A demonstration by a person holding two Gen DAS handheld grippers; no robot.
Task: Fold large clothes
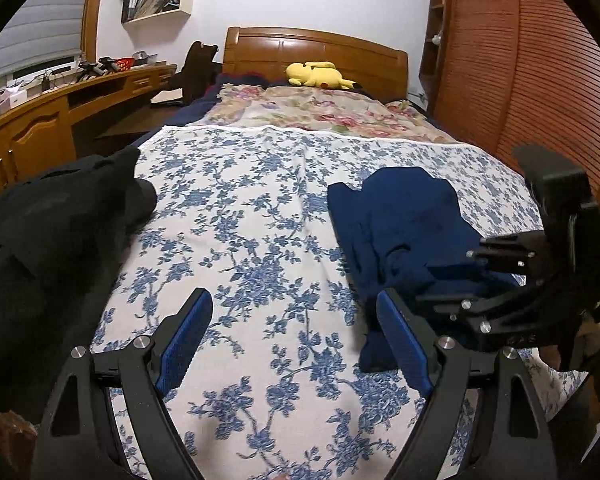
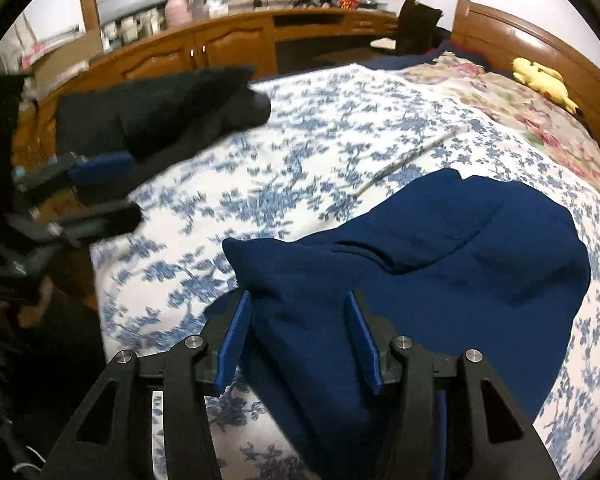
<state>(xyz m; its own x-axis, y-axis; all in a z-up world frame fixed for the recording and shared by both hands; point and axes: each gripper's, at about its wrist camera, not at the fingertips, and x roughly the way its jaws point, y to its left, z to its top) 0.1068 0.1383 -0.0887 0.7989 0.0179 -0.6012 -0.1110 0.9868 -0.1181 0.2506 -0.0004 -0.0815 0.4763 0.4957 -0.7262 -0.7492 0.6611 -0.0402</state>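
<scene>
A navy blue garment [image 1: 408, 232] lies crumpled on the right side of the bed; in the right wrist view it [image 2: 440, 264] fills the middle. My right gripper [image 2: 298, 300] is open, its blue pads on either side of a raised fold of the garment, not pinching it; it also shows in the left wrist view [image 1: 500, 276]. My left gripper [image 1: 294, 300] is open and empty over the blue-flowered sheet [image 1: 240, 240], left of the garment; it also shows in the right wrist view [image 2: 116, 188]. A black garment pile [image 1: 52, 232] lies at the bed's left edge.
A floral quilt [image 1: 320, 108] and a yellow plush toy [image 1: 316, 74] lie by the wooden headboard [image 1: 312, 46]. A wooden desk with clutter [image 1: 60, 100] runs along the left. A louvred wardrobe [image 1: 520, 80] stands on the right.
</scene>
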